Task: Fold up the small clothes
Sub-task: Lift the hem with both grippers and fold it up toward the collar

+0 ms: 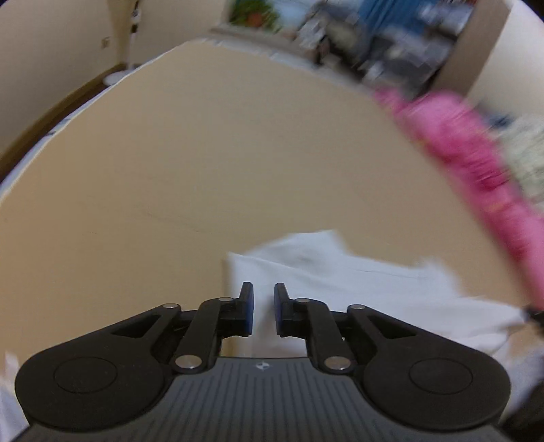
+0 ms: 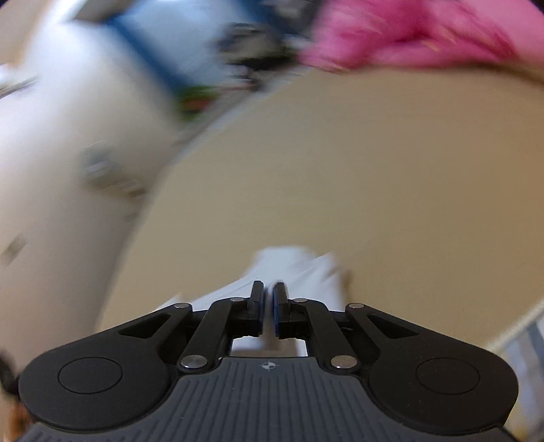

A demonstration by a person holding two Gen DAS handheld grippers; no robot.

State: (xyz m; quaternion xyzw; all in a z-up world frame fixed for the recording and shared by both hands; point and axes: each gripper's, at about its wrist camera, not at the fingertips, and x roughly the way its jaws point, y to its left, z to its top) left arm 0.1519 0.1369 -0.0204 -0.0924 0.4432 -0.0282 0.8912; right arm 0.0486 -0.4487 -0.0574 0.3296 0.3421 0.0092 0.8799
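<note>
A white garment (image 1: 357,289) lies on the tan surface (image 1: 204,153), partly folded, below and to the right of my left gripper (image 1: 264,306). The left gripper is open, its pads a small gap apart, with nothing between them. In the right wrist view, my right gripper (image 2: 269,307) is shut on a bunched part of the white garment (image 2: 299,268), which sticks out past the fingertips. The view is motion-blurred.
A pink garment (image 1: 476,159) lies at the right edge of the surface; it also shows at the top of the right wrist view (image 2: 418,30). Blurred clutter (image 1: 391,40) sits beyond the far edge. A large white blurred shape (image 2: 61,170) fills the left side of the right wrist view.
</note>
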